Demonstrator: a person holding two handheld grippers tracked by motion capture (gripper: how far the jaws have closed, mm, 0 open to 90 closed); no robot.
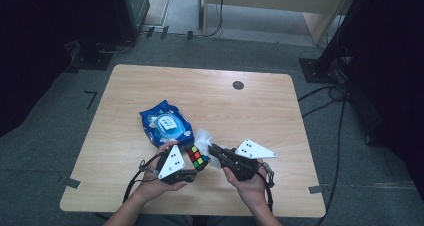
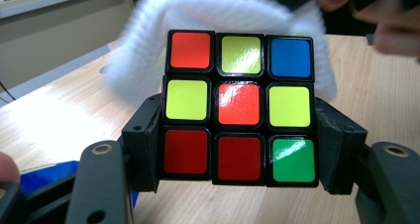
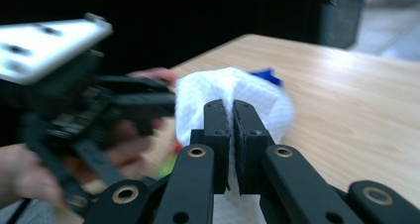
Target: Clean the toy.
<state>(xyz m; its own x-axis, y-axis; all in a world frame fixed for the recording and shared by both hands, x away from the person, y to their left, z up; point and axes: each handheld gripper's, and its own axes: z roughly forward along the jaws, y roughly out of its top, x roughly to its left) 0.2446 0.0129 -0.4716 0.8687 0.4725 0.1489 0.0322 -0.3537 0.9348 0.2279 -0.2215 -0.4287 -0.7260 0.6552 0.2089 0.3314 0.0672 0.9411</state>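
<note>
A colour puzzle cube point(image 2: 240, 113) with red, yellow, blue and green stickers sits clamped between the jaws of my left gripper point(image 2: 237, 149); in the high view the cube point(image 1: 198, 157) hangs just above the table's near middle. My right gripper point(image 3: 232, 130) is shut on a white wipe point(image 3: 257, 97), which presses against the far side of the cube. The wipe point(image 2: 148, 50) shows blurred behind the cube in the left gripper view. In the high view the wipe point(image 1: 204, 138) sits bunched between the two grippers, left gripper point(image 1: 192, 167) and right gripper point(image 1: 214, 150).
A blue pack of wet wipes point(image 1: 166, 123) lies on the wooden table point(image 1: 250, 111) just beyond the left hand. A small dark round disc point(image 1: 238, 85) sits toward the far right. Cables and stand bases lie on the floor around the table.
</note>
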